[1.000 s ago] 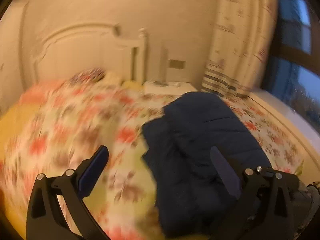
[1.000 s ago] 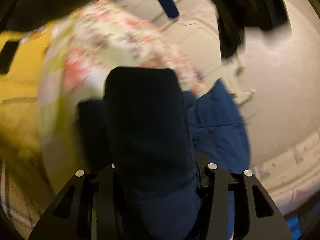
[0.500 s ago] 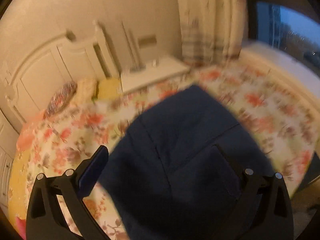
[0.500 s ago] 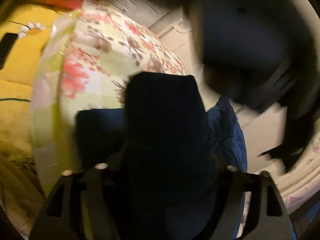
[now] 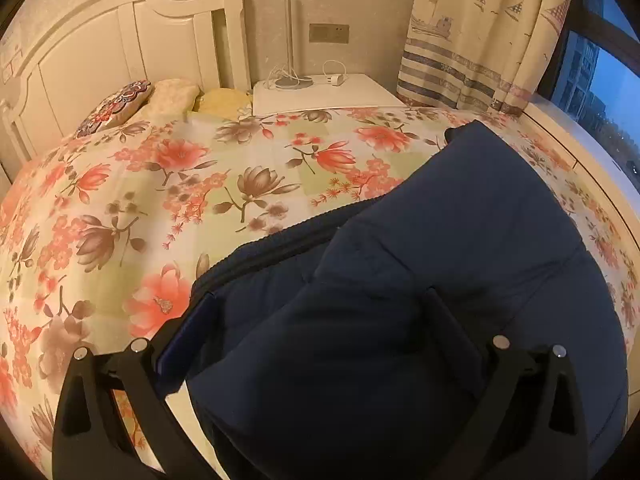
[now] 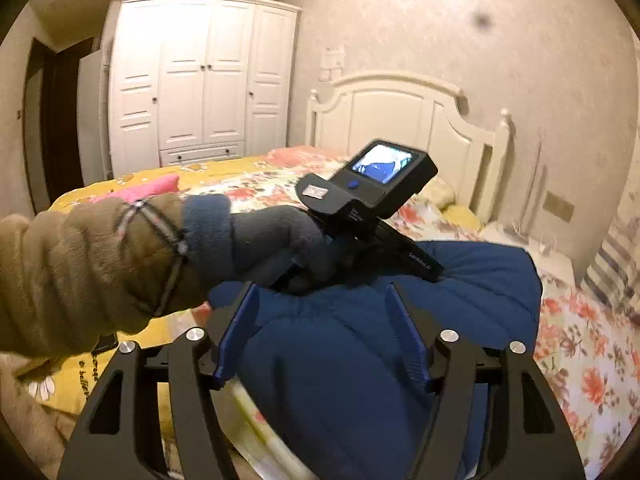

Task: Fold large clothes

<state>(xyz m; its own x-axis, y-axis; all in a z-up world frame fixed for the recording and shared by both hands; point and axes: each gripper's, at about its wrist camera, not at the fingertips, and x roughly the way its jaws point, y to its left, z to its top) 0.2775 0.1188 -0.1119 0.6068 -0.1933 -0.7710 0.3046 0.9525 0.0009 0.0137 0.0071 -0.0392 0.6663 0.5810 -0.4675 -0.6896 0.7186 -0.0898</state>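
Bedroom: one bed [image 5: 248, 168] with floral cover, one white headboard [image 5: 120, 40], one nightstand [image 5: 320, 92]. One navy padded garment [image 5: 460, 240] lies folded on the bed's window side. My left tool [image 5: 316, 328] stands open astride its padding; my right tool [image 6: 320, 320], jaws just narrowing, is open above it, gripping nothing.

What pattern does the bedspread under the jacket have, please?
A floral print of coral and grey-brown blooms on pale green and white bedspread, clearest in the left wrist view.

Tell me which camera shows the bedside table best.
The left wrist view: the white bedside table sits in full view beside the headboard, with a lamp base and charger on top. The right wrist view shows only a blurred corner at the far right.
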